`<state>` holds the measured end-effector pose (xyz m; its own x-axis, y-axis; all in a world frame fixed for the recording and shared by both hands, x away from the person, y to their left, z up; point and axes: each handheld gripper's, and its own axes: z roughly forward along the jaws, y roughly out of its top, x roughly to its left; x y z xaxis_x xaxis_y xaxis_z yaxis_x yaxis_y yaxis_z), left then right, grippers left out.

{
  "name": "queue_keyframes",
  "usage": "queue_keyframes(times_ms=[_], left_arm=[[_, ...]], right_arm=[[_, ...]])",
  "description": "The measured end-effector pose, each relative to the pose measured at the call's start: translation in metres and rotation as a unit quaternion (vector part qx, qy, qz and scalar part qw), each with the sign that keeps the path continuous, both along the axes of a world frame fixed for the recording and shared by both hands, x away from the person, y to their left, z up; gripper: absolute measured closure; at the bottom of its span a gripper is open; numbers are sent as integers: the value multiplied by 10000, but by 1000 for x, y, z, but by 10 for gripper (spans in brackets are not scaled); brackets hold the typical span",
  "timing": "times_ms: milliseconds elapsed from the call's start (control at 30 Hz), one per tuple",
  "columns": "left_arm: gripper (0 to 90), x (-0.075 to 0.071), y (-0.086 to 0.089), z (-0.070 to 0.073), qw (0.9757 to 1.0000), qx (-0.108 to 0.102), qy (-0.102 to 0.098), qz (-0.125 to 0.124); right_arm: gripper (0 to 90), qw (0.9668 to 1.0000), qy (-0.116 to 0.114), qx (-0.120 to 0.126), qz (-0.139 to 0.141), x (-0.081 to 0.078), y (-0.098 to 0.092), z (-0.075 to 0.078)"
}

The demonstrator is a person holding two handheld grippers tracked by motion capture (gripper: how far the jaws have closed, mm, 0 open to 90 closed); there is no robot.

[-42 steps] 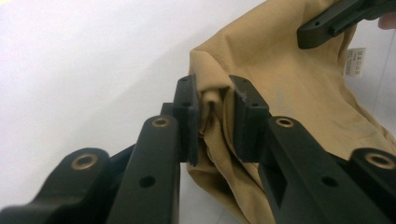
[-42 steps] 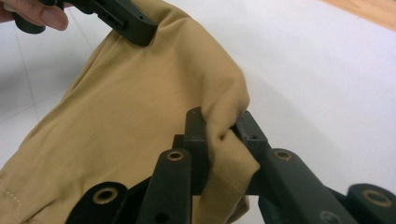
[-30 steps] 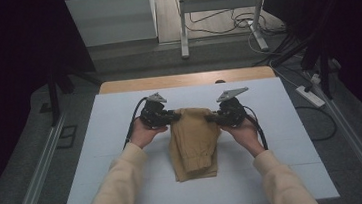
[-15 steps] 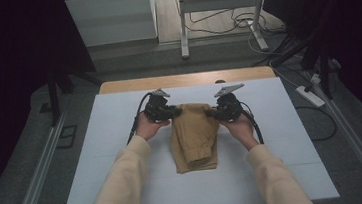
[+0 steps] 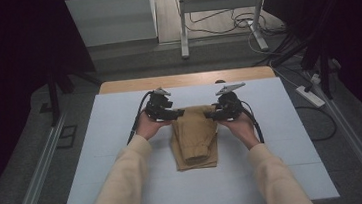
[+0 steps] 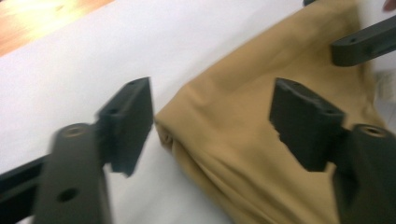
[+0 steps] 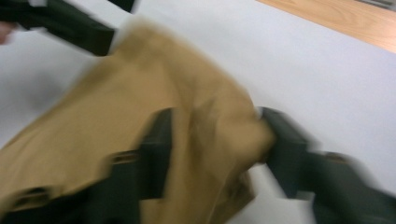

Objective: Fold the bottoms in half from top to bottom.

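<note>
A folded tan garment point(image 5: 195, 141) lies on the white table cover point(image 5: 283, 137). My left gripper point(image 5: 176, 114) is at its far left corner and my right gripper point(image 5: 210, 114) at its far right corner. In the left gripper view the jaws of the left gripper point(image 6: 215, 112) have just been opening and stand wide, with the garment's corner point(image 6: 233, 154) loose between them. In the blurred right gripper view the right gripper point(image 7: 217, 140) has also just been opening, its jaws standing apart around a bunched corner of the garment point(image 7: 116, 107).
A strip of bare wooden table point(image 5: 187, 79) shows beyond the white cover. Beyond the table are a metal stand point(image 5: 220, 13) and loose cables point(image 5: 242, 23) on the floor. A power strip point(image 5: 310, 95) lies off the table's right side. Rails run along both sides.
Both grippers have drawn slightly inward along the garment's far edge. Their jaws have opened and the cloth now rests on the table.
</note>
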<state>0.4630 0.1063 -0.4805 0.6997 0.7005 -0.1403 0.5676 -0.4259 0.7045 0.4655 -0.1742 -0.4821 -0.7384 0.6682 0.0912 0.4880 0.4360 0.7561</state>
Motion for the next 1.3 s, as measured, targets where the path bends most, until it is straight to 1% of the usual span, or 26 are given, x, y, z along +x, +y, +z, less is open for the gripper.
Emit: queue_keyframes(times_ms=[33,200,300,333,433,533,600,667,767,800,867,933,1000,1133,1300], left_arm=[[262,-2,2,0,10000,-38,22,3],[279,-14,10,-1,9998,-151,95,-83],[283,-23,16,0,9997,-163,104,-143],[283,-26,18,0,9996,-203,88,-145],[286,-35,22,0,9994,-273,75,-186],[288,-40,24,-1,9992,-297,101,-253],[288,-42,24,-2,9990,-313,115,-290],[288,-45,24,-2,9989,-320,112,-325],[288,-49,24,-2,9987,-351,106,-357],[288,-51,25,-2,9986,-364,108,-379],[288,-55,27,-2,9984,-384,101,-399],[288,-59,28,-3,9984,-377,86,-410],[288,-64,31,-3,9984,-386,79,-414],[287,-75,39,-6,9983,-457,41,-372],[287,-86,49,-11,9982,-506,61,-307]], right_arm=[[326,10000,10,10,-36,0,-1,0],[289,10000,-34,54,-24,-5,-3,4],[289,9999,-30,149,34,-10,-6,8],[289,9999,-56,143,41,-12,-6,9],[293,9998,33,183,119,-15,-10,11],[298,9996,104,199,188,-18,-13,10],[298,9997,90,151,186,-20,-15,10],[297,9997,95,155,167,-21,-19,10],[297,9997,100,184,129,-23,-25,11],[296,9996,114,234,127,-25,-27,11],[295,9992,102,337,164,-29,-29,13],[295,9992,66,312,242,-35,-29,13],[295,9990,83,332,302,-40,-30,13],[292,9987,155,295,378,-49,-30,7],[292,9984,219,215,485,-59,-30,0]])
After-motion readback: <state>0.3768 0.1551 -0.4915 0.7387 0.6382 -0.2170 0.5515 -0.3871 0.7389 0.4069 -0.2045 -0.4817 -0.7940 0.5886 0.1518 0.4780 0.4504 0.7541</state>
